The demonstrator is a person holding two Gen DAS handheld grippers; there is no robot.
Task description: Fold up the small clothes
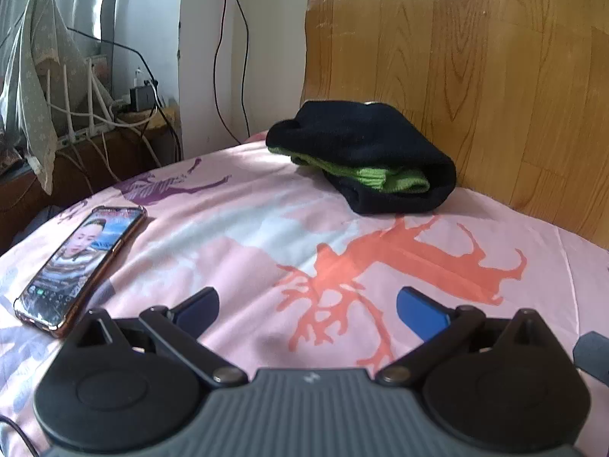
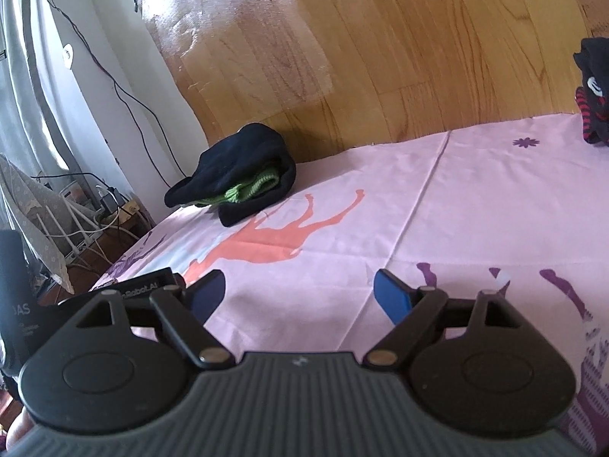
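Left claw [image 1: 306, 310], right claw [image 2: 298, 293] spread wide, empty.

Two low wrist views, both skimming forward across the bed toward the wooden headboard.

The left wrist camera sits just above the pink sheet [image 1: 236, 205], peering out between its own wide-spread left claw [image 1: 306, 309], facing the headboard [image 1: 475, 76] with the folded dark garment [image 1: 365, 152] fairly near, ahead and a touch right; a phone [image 1: 80, 266] lies close at its left. The right wrist camera rides equally low behind the spread right claw [image 2: 299, 291], set further back and to the right, so the same garment [image 2: 243, 163] shows smaller, up left. Both share the garment, the headboard [image 2: 342, 57], the orange deer print [image 1: 380, 262] [image 2: 266, 240] and the cable-cluttered corner [image 1: 125, 114] [image 2: 95, 209].
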